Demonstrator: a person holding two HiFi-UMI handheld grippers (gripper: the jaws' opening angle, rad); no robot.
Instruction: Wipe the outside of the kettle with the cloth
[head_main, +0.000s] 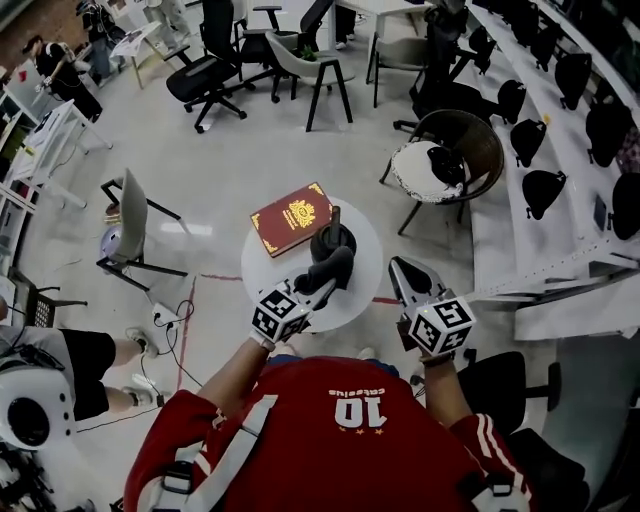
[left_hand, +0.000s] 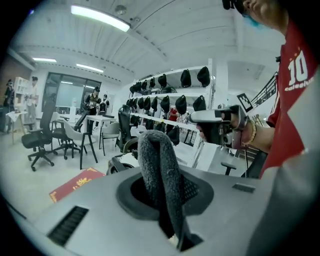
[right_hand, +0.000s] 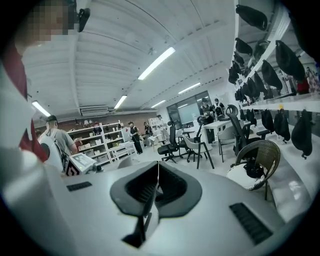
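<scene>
Left tool (head_main: 325, 288) pinches the fuzzy dark-grey cloth (left_hand: 159, 170) — right tool (right_hand: 157, 182) pressed together, empty.

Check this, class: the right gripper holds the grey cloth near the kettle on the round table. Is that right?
No. The left gripper holds the cloth, as the left gripper view shows; the right gripper is shut and empty. The rest stands.

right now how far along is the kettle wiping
Cloth pickup looks done: the left hand-held gripper is shut on the cloth. It's held near the kettle on the table; contact is unclear. The wiping is left; the right hand-held gripper is shut, empty.
</scene>
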